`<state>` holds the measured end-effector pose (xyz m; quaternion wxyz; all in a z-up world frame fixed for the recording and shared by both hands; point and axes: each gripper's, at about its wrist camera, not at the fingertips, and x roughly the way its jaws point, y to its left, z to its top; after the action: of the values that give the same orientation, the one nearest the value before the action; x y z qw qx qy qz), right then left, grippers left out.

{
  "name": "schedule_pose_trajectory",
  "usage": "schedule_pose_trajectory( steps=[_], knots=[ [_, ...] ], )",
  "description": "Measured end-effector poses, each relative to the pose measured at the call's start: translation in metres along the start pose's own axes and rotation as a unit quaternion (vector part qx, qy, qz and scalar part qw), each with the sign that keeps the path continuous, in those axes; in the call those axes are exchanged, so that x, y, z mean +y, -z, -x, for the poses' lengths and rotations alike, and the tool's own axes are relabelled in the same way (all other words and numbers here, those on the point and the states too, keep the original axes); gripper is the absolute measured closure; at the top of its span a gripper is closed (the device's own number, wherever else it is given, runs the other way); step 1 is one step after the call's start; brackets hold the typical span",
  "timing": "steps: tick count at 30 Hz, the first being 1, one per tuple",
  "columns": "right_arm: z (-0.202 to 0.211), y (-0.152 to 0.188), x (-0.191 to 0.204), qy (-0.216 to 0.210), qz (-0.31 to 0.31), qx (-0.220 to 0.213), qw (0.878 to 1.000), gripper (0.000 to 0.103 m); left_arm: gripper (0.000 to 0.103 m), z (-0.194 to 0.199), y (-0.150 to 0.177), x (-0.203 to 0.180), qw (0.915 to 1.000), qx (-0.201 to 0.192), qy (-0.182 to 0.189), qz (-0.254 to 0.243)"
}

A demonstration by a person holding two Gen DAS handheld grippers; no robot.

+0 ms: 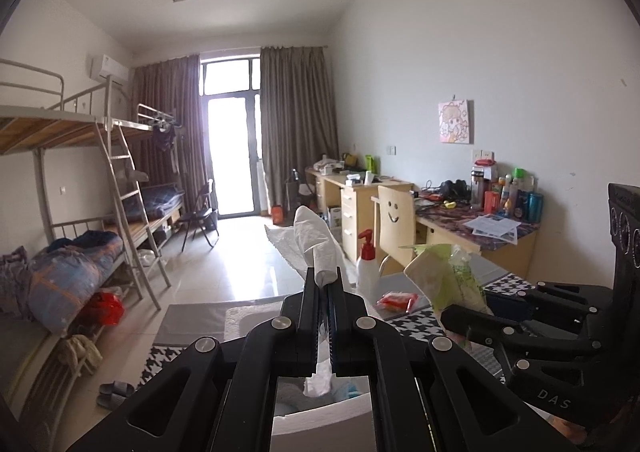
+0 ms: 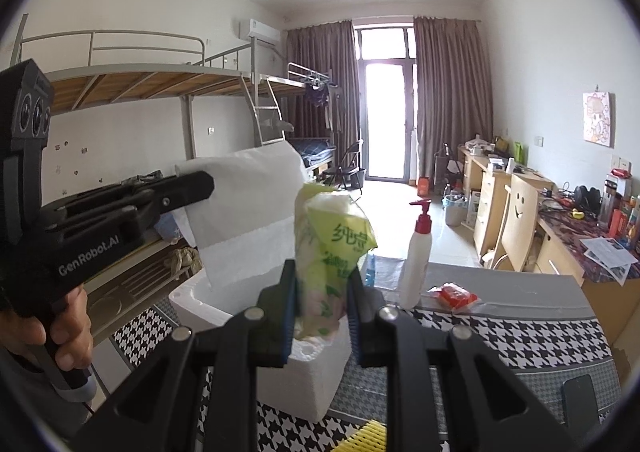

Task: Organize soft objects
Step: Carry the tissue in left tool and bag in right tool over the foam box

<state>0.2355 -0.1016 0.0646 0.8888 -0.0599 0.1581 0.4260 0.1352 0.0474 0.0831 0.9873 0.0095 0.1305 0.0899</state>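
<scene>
The left gripper point(image 1: 328, 284) had its fingers point(image 1: 310, 304) clamped tight on a white tissue sheet point(image 2: 244, 208), a twisted end of which stuck out past the tips while the rest hung as a broad creased panel above the white foam box point(image 2: 304, 380). The right gripper point(image 2: 322, 292) had its fingers point(image 2: 290, 292) pressed on either side of a green tissue pack point(image 2: 332, 248), held upright with its lower end just above the near wall of the foam box. Both soft items were therefore in the air, over or beside the box, and neither rested in it. Judged from this, the step in hand was the carrying of the tissue goods to the box for stowing. The next move would call for lowering each item within the box walls before release, taking care that the loose sheet did not drape over the rim. Beyond the box, on the tabletop point(image 2: 520, 292), a white pump bottle point(image 2: 416, 252) stood upright with a red packet point(image 2: 456, 296) lying just beside it, both apart from the box. A hand point(image 2: 68, 332) held the left gripper's handle.
</scene>
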Motion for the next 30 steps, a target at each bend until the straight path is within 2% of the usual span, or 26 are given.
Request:
schedule_pose_trajectory(
  steps=[25, 27, 29, 30],
  knots=[
    [-0.02, -0.002, 0.004, 0.0, 0.0, 0.023, 1.0, 0.077, 0.098, -0.029, 0.017, 0.016, 0.9979, 0.062, 0.005, 0.015],
    [-0.022, -0.001, 0.005, 0.0, 0.0, 0.025, 1.0, 0.077, 0.093, -0.031, 0.019, 0.019, 0.9973, 0.07, 0.007, 0.018],
    [-0.023, -0.001, 0.006, 0.001, 0.001, 0.026, 1.0, 0.077, 0.081, -0.033, 0.021, 0.02, 0.9968, 0.077, 0.007, 0.018],
    [-0.023, -0.001, 0.006, 0.001, 0.001, 0.027, 1.0, 0.077, 0.07, -0.033, 0.023, 0.02, 0.9965, 0.08, 0.009, 0.021]
  ],
)
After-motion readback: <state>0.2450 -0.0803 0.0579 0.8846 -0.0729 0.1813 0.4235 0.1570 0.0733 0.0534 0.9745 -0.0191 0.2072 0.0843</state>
